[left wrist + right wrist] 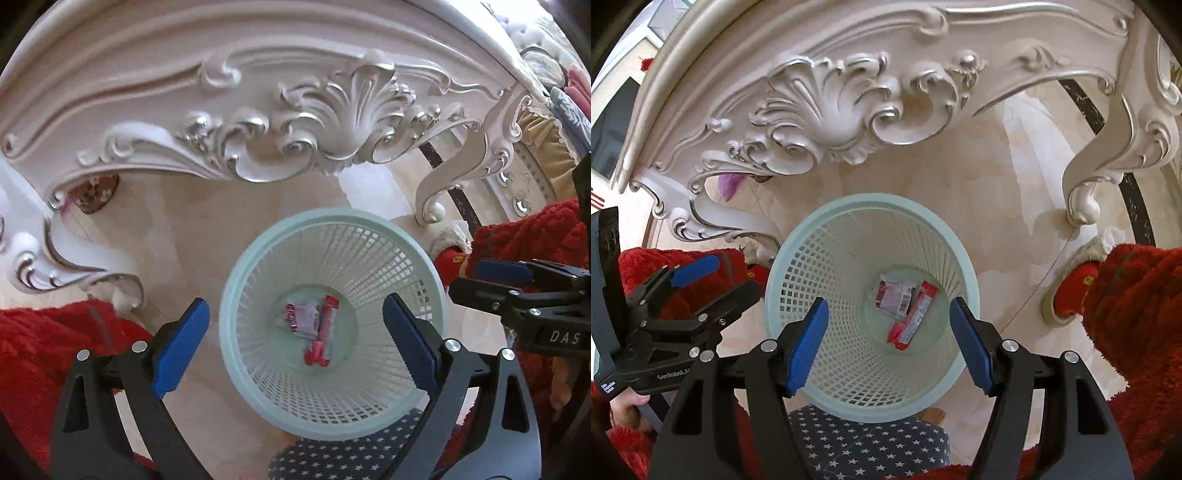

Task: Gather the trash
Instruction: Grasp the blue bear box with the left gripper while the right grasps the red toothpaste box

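Both claws, left (295, 343) and right (888, 343), gape empty above blurred wrappers (312, 325) in the basket (236, 273).

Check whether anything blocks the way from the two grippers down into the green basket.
Nothing visible does. The left gripper and right gripper both hang open and empty over the basket, whose mouth is uncovered. Two wrappers, a white one and a red one, already lie on its bottom.
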